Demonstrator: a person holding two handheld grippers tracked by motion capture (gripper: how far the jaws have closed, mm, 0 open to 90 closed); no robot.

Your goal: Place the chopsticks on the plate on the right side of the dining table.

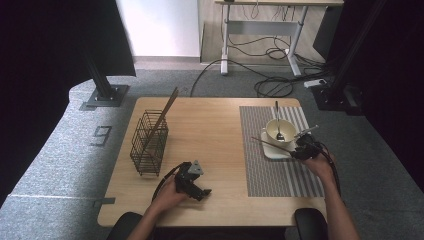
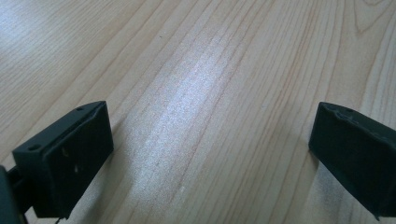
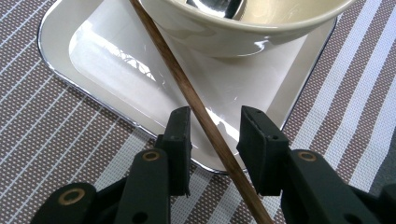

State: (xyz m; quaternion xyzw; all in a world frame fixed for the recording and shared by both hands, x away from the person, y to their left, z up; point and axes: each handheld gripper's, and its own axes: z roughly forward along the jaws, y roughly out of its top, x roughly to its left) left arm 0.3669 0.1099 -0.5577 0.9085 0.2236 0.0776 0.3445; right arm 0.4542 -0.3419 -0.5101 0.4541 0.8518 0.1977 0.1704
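Wooden table (image 1: 215,130) under you carried a striped placemat (image 1: 265,170) on its right. On it, a brown chopstick (image 3: 187,93) lay across the white square plate (image 3: 84,60), passing between your right gripper's (image 3: 212,140) fingers (image 3: 180,140), which stood slightly apart on either side of it, not clamped. A cream bowl (image 3: 243,28) with a spoon (image 1: 278,125) sat on the plate. Your left gripper (image 2: 210,154) rested near the table's near edge, fingers spread wide. Far left stood a wire basket (image 1: 149,145) holding another stick (image 1: 162,116).
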